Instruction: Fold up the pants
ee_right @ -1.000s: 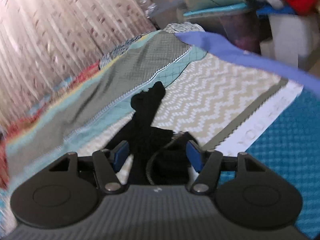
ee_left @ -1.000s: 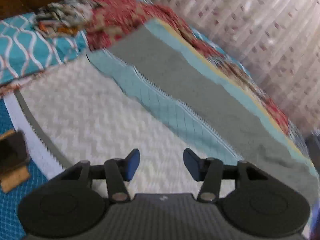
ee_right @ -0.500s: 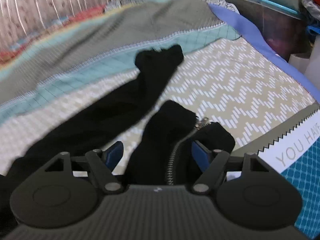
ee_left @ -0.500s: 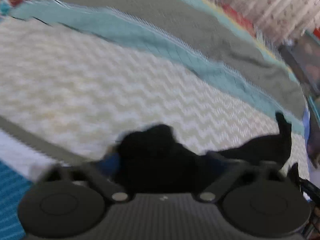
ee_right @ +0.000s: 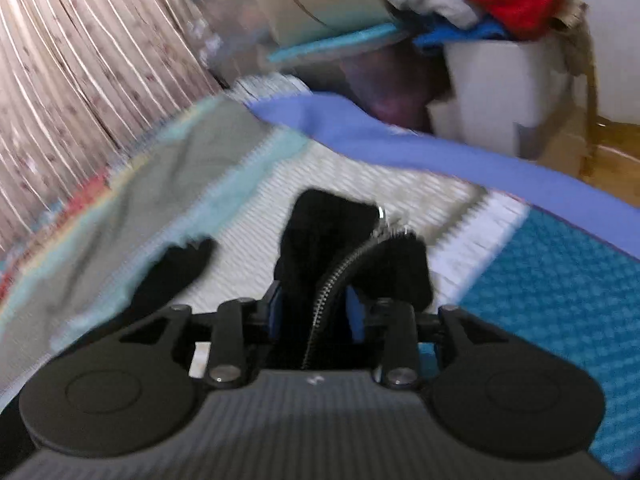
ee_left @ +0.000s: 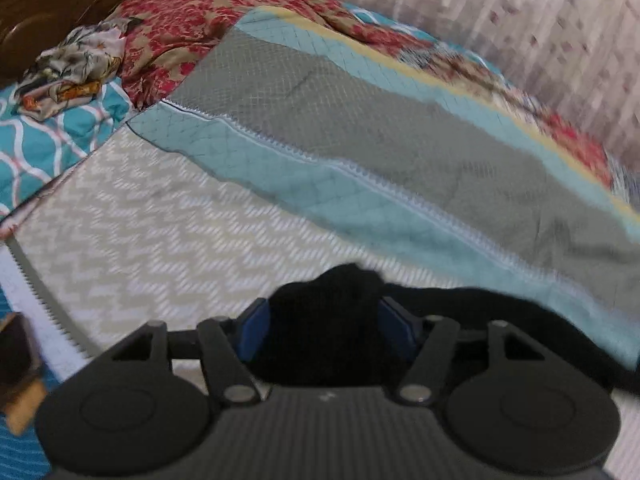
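Hidden, cropped, blurred

Black pants (ee_left: 324, 320) cover the inner faces of the left gripper (ee_left: 325, 330) pads; their leg runs off the right edge; the right gripper (ee_right: 314, 312) pads are mostly buried behind cloth and zipper (ee_right: 340, 268); the quilt (ee_right: 132, 200) is motion-smeared; a brown object (ee_left: 16, 364) is cut by the left edge, unidentifiable

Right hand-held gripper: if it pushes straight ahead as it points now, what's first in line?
Its own load: the right hand-held gripper is shut on the black pants, bunched ahead with the zipper showing. Beyond that, likely the chevron bedspread, then the blue edge; depth is unclear.
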`<state>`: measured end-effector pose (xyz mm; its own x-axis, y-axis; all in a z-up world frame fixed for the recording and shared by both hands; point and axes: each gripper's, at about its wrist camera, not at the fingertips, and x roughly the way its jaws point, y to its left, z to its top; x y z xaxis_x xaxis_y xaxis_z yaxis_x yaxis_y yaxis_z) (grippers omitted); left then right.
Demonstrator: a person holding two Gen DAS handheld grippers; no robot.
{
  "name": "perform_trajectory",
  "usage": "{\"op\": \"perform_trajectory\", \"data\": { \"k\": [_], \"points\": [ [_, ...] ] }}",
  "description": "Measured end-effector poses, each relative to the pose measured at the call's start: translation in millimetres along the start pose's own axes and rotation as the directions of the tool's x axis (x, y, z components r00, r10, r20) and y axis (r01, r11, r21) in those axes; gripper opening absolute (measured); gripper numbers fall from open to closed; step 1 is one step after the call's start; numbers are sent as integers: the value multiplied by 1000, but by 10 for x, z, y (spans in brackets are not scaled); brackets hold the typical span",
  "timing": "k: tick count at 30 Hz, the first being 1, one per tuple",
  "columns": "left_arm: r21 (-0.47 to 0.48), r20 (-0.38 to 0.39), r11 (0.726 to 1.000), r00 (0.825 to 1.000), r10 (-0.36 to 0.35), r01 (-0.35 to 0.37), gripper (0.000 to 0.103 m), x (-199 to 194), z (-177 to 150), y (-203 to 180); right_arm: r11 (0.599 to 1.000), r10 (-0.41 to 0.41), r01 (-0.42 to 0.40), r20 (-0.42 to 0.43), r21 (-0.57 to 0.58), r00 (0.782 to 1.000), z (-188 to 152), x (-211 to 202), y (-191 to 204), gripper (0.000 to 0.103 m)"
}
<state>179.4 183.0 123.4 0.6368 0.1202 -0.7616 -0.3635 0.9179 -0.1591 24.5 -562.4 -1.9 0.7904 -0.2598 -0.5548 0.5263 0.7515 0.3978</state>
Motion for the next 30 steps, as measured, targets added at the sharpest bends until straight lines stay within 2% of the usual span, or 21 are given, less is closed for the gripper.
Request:
{"op": "perform_trajectory", "data": {
  "k": [1, 3, 4, 7, 9, 10, 12, 14, 15, 17, 18, 20, 21, 22, 23, 24, 25, 26, 28, 30],
  "points": [
    [19, -42, 1000, 999, -13, 14, 77, -56, -159, 139, 1000, -6, 6, 0, 13, 1000, -30, -54, -113, 41],
    [22, -121, 998, 991, -48, 51, 91, -134, -403, 289, 998, 16, -15, -14, 60, 1000, -66, -148, -311, 48],
    [7, -157, 998, 985, -68, 70, 93, -201, -566, 426, 996, 23, -21, -20, 91, 1000, -79, -199, -419, 48],
    [-73, -250, 989, 958, -141, 126, 97, -372, -940, 731, 991, 21, -19, -13, 135, 1000, -80, -374, -620, 50],
    [-163, -298, 972, 931, -210, 167, 98, -438, -1165, 859, 989, 17, -17, 3, 147, 1000, -72, -494, -603, 56],
    [-208, -317, 958, 913, -257, 197, 99, -471, -1288, 894, 989, 22, -22, 3, 147, 1000, -65, -506, -574, 56],
    [-257, -335, 939, 890, -308, 228, 99, -521, -1483, 905, 990, 41, -41, 2, 136, 999, 11, -445, -459, 56],
    [-283, -345, 929, 879, -331, 238, 99, -491, -1637, 865, 991, 60, -62, 14, 116, 998, 98, -353, -316, 60],
    [-309, -354, 920, 868, -348, 242, 100, -466, -1712, 845, 992, 62, -63, 18, 106, 998, 140, -304, -280, 65],
    [-358, -378, 901, 845, -380, 245, 100, -367, -1814, 784, 992, 38, -39, 16, 117, 999, 220, -146, -261, 65],
    [-369, -379, 895, 839, -390, 249, 100, -339, -1838, 743, 991, 40, -40, 3, 127, 999, 258, -52, -264, 65],
    [-371, -377, 894, 839, -392, 251, 100, -305, -1828, 653, 990, 29, -24, -32, 140, 999, 302, 137, -245, 65],
    [-377, -374, 892, 841, -392, 248, 95, -276, -1829, 613, 990, 29, -21, -57, 137, 998, 324, 250, -237, 65],
    [-387, -371, 887, 838, -399, 251, 73, -249, -1817, 575, 992, 36, -24, -94, 127, 995, 336, 375, -224, 65],
    [-394, -374, 883, 833, -408, 256, 52, -224, -1821, 530, 994, 30, -15, -133, 112, 991, 333, 475, -203, 51],
    [-394, -398, 887, 825, -402, 242, 12, -180, -1798, 504, 996, 12, 4, -172, 94, 985, 331, 566, -182, 6],
    [-400, -412, 890, 825, -387, 218, 10, -171, -1794, 493, 995, 0, 21, -201, 99, 980, 342, 609, -174, 7],
    [-413, -400, 885, 830, -389, 216, 10, -204, -1765, 513, 991, 13, 12, -179, 135, 984, 378, 563, -182, 7],
    [-403, -329, 879, 856, -398, 254, 10, -421, -1617, 575, 977, 90, -72, -82, 198, 993, 554, 312, -218, 7],
    [-403, -260, 866, 870, -419, 296, 10, -667, -1474, 675, 951, 192, -189, 14, 246, 981, 776, -56, -329, 7]
  ]
}}
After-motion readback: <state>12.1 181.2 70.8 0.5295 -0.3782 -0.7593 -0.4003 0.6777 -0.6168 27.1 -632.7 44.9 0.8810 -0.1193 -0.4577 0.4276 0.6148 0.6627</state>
